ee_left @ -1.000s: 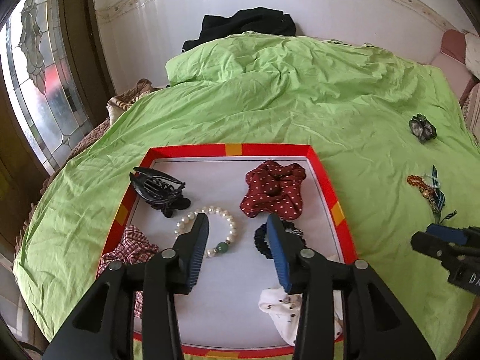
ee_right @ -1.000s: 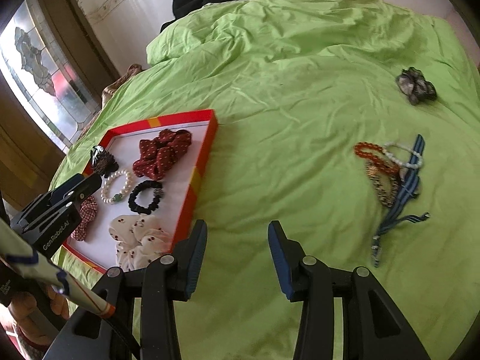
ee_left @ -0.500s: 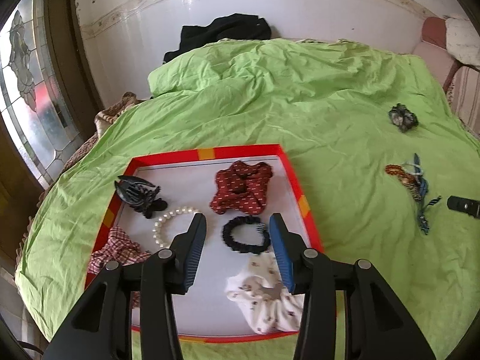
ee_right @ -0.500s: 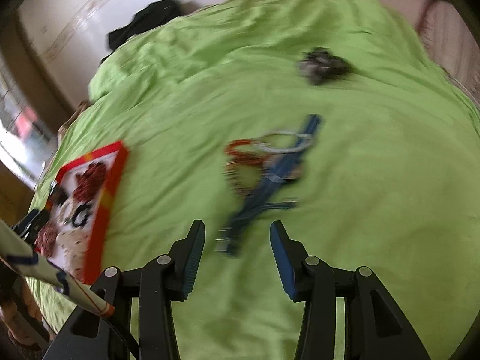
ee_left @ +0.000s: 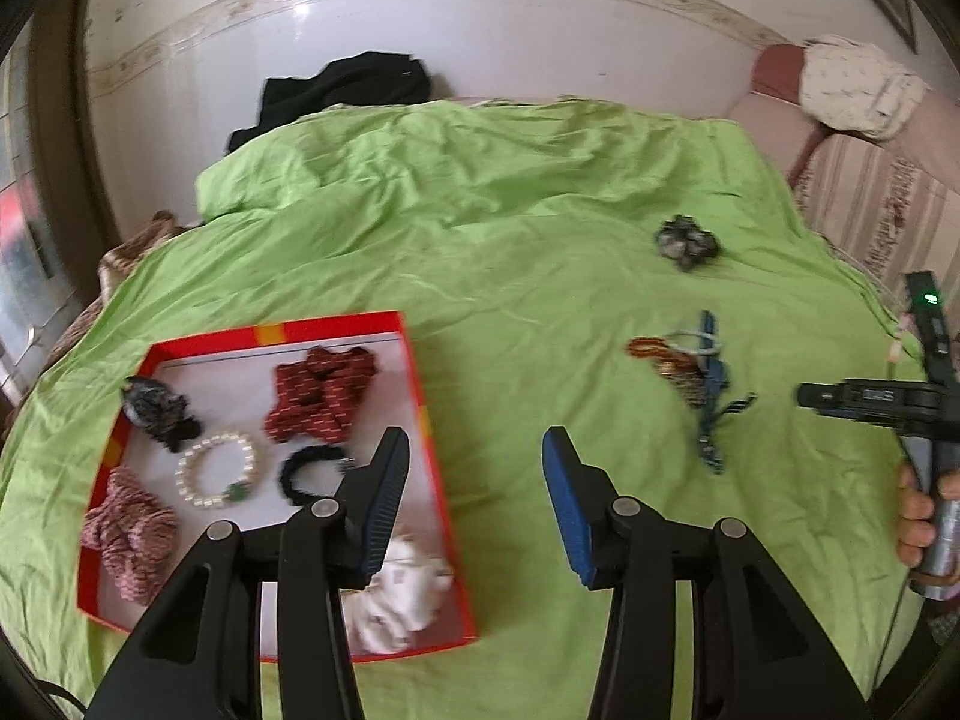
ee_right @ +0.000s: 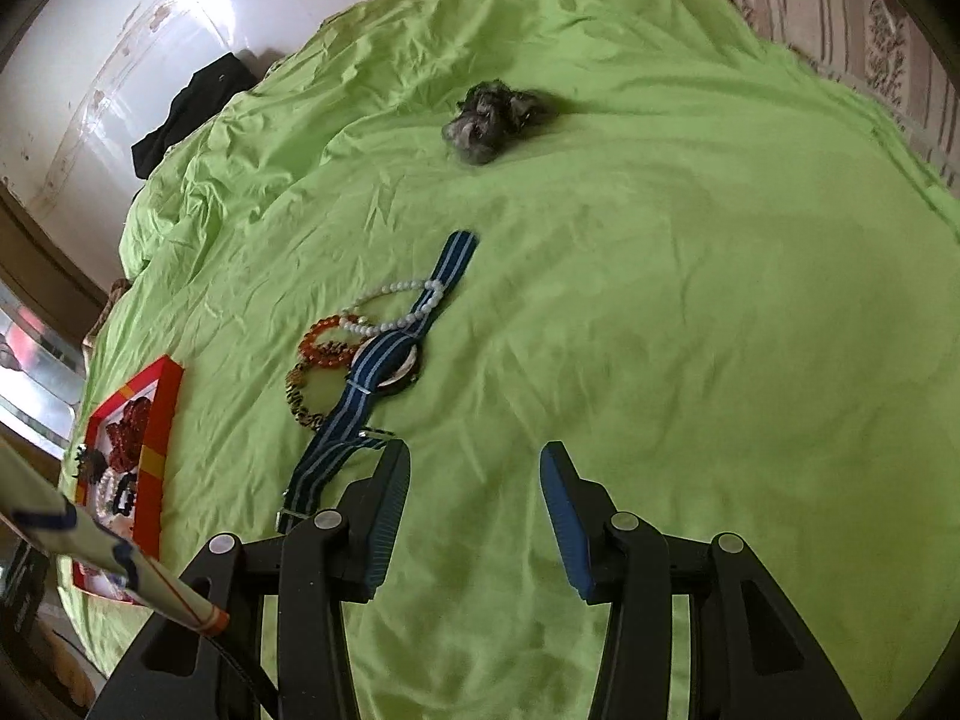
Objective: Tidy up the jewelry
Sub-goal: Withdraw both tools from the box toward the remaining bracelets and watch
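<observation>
Green bedsheet (ee_right: 690, 300) carries the loose jewelry: a tangle made up of a blue striped watch strap (ee_right: 372, 378), a white bead bracelet (ee_right: 396, 300), an orange bead bracelet (ee_right: 327, 339) and a dark patterned chain bracelet (ee_right: 300, 402), all touching or overlapping. A grey scrunchie (ee_right: 495, 117) lies well apart, farther up the bed. The red-rimmed tray (ee_left: 420, 396) at the left already holds a pearl bracelet (ee_left: 216, 471), a black scrunchie (ee_left: 309, 471), a red dotted scrunchie (ee_left: 321, 393), a hair claw (ee_left: 153, 411), a checked scrunchie (ee_left: 129, 534) and a white scrunchie (ee_left: 399, 594).

The right gripper (ee_right: 474, 516) hangs just short of the strap's near end, fingers spread apart, nothing between them. The left gripper (ee_left: 477, 498) hovers beside the tray's right rim, likewise spread and empty.

Recommended procedure, judged from this layout:
1. Select one item only; the strap overlies the white beads and the watch case, so lifting it first will likely drag its neighbours.
2. Approach the strap's free near end, one finger on each side.
3. Press lightly into the sheet before closing, to avoid pinching fabric.
4. Lift slowly and check that no bracelet trails.
</observation>
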The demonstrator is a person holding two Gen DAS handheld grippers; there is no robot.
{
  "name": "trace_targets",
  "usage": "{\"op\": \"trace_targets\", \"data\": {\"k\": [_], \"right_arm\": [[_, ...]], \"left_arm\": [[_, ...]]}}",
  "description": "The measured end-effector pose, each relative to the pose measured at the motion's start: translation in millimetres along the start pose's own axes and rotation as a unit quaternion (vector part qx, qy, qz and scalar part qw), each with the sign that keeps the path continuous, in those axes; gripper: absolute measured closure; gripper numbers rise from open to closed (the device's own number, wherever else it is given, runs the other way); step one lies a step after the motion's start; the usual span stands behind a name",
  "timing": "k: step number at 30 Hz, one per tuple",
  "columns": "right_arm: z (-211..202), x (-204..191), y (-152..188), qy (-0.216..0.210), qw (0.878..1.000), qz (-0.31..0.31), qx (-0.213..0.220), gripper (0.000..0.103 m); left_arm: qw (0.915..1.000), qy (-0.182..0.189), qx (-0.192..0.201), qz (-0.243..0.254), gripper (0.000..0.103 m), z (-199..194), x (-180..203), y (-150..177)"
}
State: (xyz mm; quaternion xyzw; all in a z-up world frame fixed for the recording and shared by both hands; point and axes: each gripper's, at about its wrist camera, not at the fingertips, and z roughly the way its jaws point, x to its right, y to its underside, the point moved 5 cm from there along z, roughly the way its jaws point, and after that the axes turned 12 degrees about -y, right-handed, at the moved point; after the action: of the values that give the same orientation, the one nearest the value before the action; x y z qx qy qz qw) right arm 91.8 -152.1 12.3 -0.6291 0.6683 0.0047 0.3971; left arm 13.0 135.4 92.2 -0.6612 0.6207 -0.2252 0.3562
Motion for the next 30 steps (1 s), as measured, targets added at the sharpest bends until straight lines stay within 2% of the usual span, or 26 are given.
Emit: {"op": "trace_targets", "data": {"k": [5,9,14,17,19,20,21,23,26,30], "right_arm": [[24.2,-17.8,-1.6,-0.035,0.999,0.001,-0.014,0.054],[45.0,-29.9,-7.9,-0.019,0.999,-0.020,-0.018,0.054],[63.1,-31.9,-11.8,-0.025,0.999,0.001,-0.026,0.049],[76.3,-36.7,-12.1,-0.008,1.000,0.001,-0.027,0.049],[82.6,-36.4,-12.0,0.007,0.999,0.001,-0.033,0.056],[84.1,-36.2,-11.4,0.004,0.999,0.003,-0.036,0.067],[82.5,-36.3,-10.2,-0.002,0.999,0.004,-0.040,0.073],[71.9,-34.3,-8.6,0.003,0.999,-0.004,-0.037,0.080],[52.7,-24.3,-2.5,0.024,0.999,-0.019,-0.033,0.080],[18.0,17.2,5.7,0.090,0.996,-0.009,-0.017,0.080]], "left_arm": [[0.9999,0.012,-0.001,0.012,0.056,5.2,14.6,1.1],[0.9998,0.011,-0.012,0.012,0.056,13.4,14.8,5.1],[0.9997,0.017,-0.016,0.011,0.056,17.6,15.6,6.1],[0.9996,0.019,-0.016,0.016,0.056,19.9,19.6,7.4],[0.9995,0.018,-0.017,0.020,0.056,21.2,22.3,8.2],[0.9995,0.017,-0.017,0.021,0.056,21.3,22.5,8.6],[0.9995,0.017,-0.017,0.022,0.056,21.3,23.2,8.9],[0.9995,0.019,-0.016,0.021,0.056,21.1,23.5,8.4],[0.9993,0.029,-0.017,0.016,0.056,19.4,25.1,7.6],[0.9983,0.050,-0.023,0.020,0.056,16.7,34.1,10.3]]}}
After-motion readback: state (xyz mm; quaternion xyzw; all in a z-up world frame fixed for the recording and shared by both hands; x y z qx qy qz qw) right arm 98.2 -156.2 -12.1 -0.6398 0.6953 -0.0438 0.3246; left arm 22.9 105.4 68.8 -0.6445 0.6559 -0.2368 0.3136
